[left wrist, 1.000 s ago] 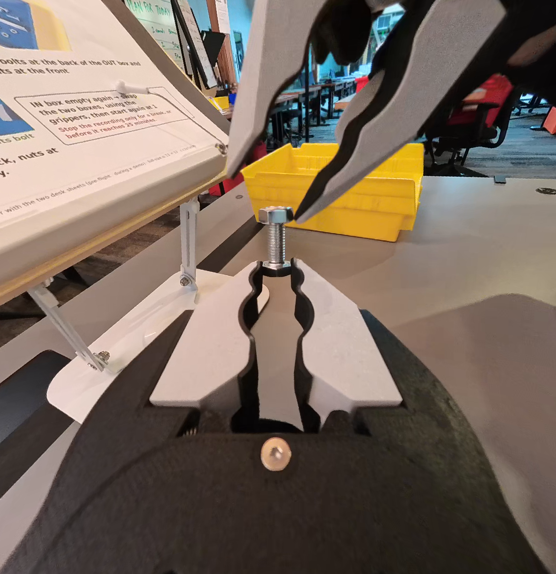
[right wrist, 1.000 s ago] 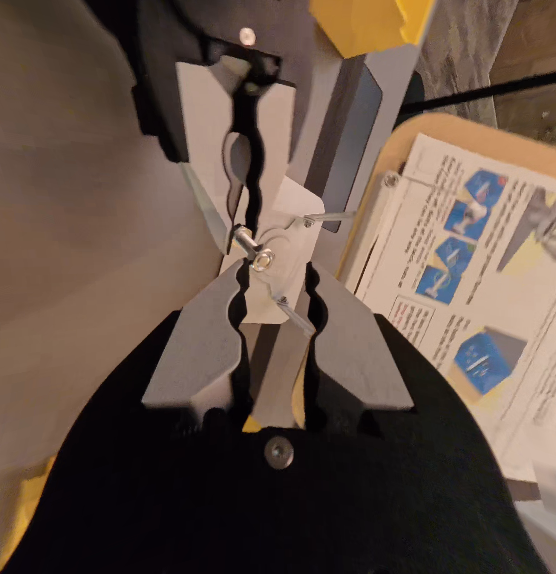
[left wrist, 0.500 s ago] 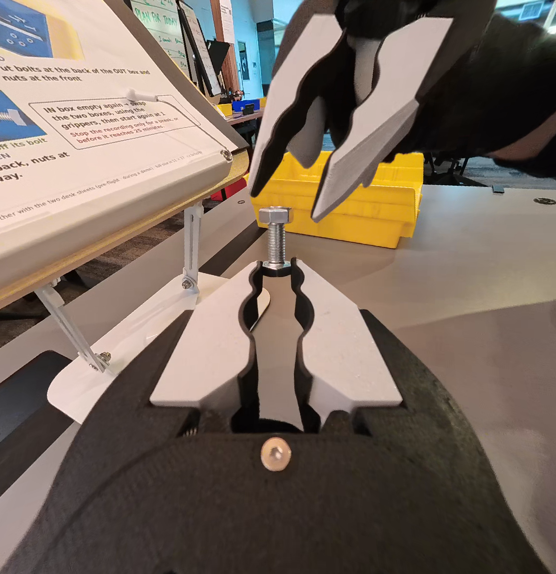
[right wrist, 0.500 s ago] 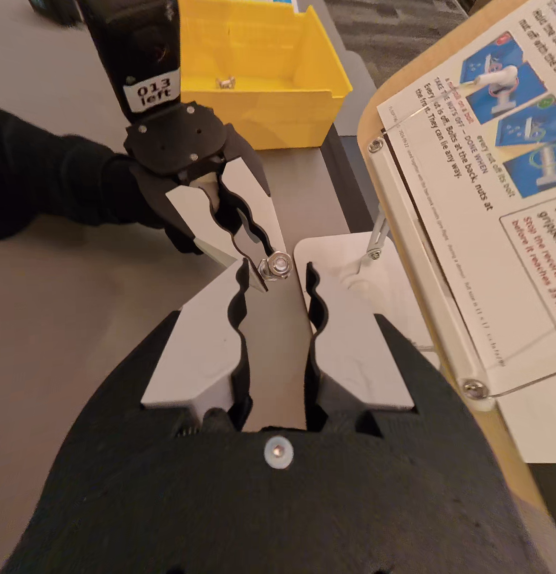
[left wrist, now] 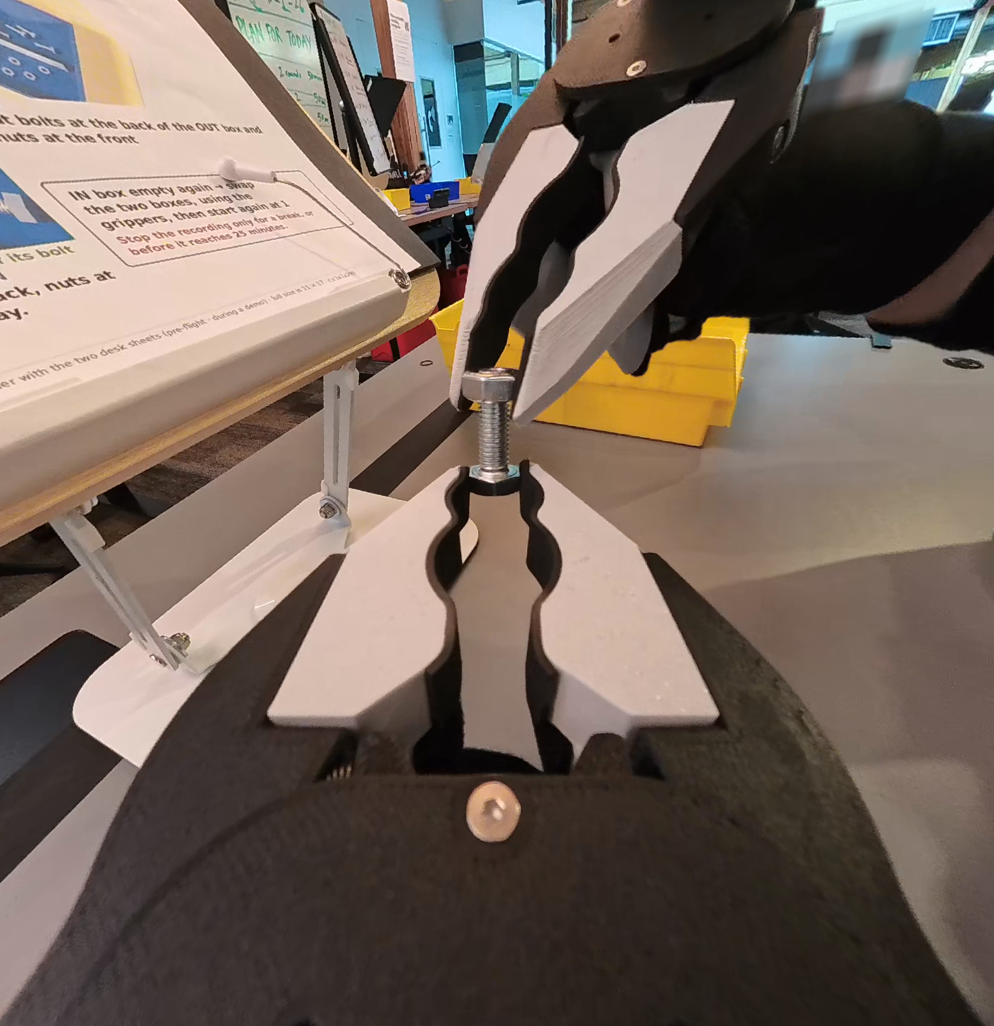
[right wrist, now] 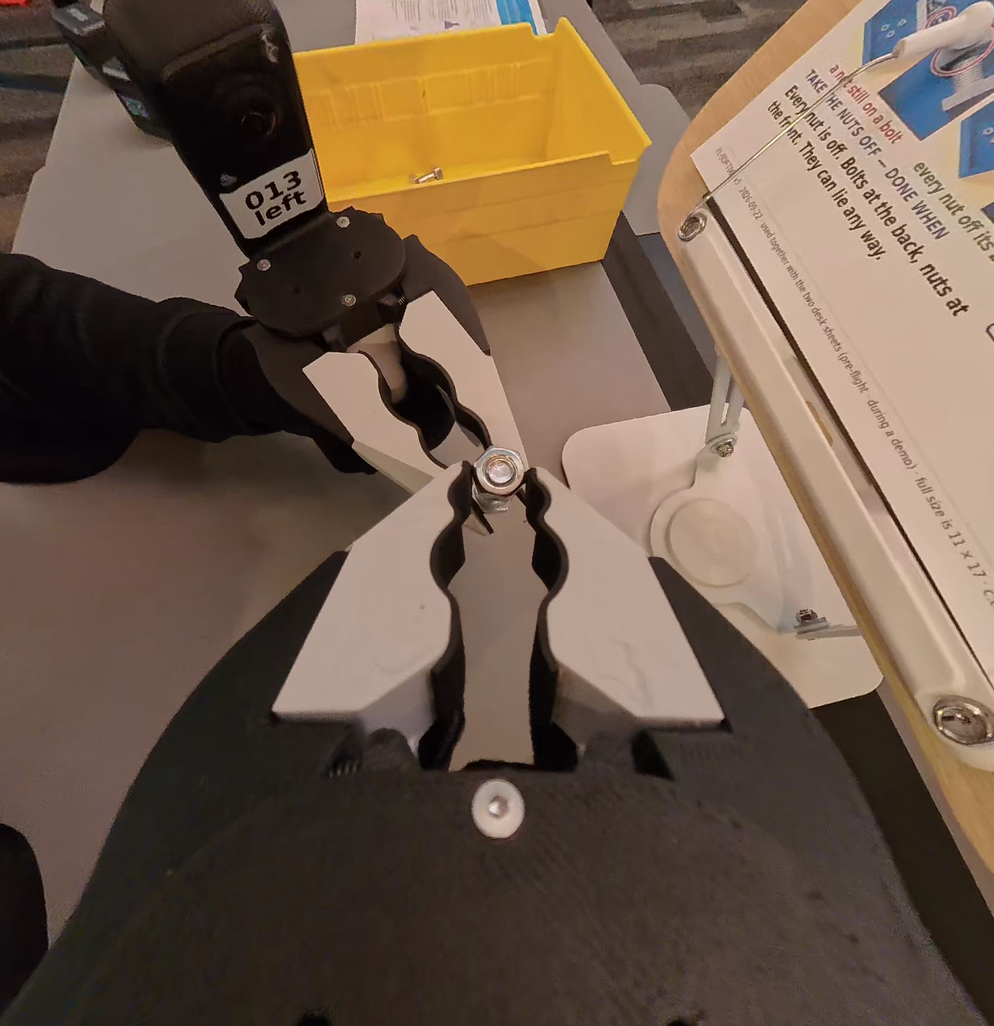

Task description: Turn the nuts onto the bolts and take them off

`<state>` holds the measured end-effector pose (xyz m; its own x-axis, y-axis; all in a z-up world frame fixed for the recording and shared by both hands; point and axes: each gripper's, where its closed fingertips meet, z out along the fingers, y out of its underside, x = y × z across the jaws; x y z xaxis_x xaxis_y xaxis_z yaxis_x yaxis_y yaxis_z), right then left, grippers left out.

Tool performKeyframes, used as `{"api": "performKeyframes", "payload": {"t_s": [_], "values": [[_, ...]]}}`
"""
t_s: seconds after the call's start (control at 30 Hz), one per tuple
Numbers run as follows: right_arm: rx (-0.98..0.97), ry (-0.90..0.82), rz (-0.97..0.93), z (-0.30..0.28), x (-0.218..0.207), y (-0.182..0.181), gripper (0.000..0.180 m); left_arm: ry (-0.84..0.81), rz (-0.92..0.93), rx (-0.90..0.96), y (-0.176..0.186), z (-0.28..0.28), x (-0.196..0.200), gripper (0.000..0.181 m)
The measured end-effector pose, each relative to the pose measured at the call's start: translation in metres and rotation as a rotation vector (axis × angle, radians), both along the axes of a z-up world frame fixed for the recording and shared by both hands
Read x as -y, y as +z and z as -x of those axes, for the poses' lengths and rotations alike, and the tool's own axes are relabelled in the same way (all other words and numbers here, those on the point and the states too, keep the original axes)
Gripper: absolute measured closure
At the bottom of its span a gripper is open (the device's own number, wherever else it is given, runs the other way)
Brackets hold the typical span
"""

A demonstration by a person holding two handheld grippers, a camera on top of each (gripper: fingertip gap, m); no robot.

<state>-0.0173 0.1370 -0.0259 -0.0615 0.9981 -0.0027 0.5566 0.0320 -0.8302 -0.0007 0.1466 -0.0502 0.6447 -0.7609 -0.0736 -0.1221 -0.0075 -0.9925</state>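
A silver bolt [left wrist: 493, 433] stands upright, head up, with a nut [left wrist: 493, 474] at its lower end. My left gripper [left wrist: 494, 480] is shut on the nut and holds it just above the grey table. My right gripper [left wrist: 492, 402] reaches down from above, and its two fingertips close on the bolt's hex head. In the right wrist view I look straight down on the bolt head [right wrist: 500, 472] between the right gripper's [right wrist: 497, 480] tips. The left gripper [right wrist: 469, 461] comes in from the upper left, held by a black-gloved hand.
A yellow bin [right wrist: 483, 222] stands behind the left gripper with one small bolt [right wrist: 428, 177] inside; it also shows in the left wrist view [left wrist: 650, 400]. An instruction board [left wrist: 178, 222] on a white stand [left wrist: 206, 627] slants over the table's left side. My two grippers' fingertips are within a few centimetres of each other.
My right gripper has swung over the bolt, come down and narrowed its fingers onto the bolt head. My left gripper has held the nut and bolt still.
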Motion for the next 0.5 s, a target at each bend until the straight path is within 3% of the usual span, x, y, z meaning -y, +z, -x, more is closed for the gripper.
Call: {"api": "performKeyframes", "payload": {"t_s": [0.03,0.27,0.5], "values": [[0.006,0.011,0.0,0.0,0.0,0.0,0.163,-0.002,0.0,-0.001,0.0,0.0,0.0,0.165],[0.115,0.196,-0.019,-0.007,0.006,-0.002,0.163,-0.036,-0.002,-0.012,-0.001,-0.006,0.005,0.165],[0.319,0.436,-0.264,-0.005,0.011,-0.004,0.163,-0.06,0.005,-0.014,-0.003,-0.009,0.007,0.165]]}}
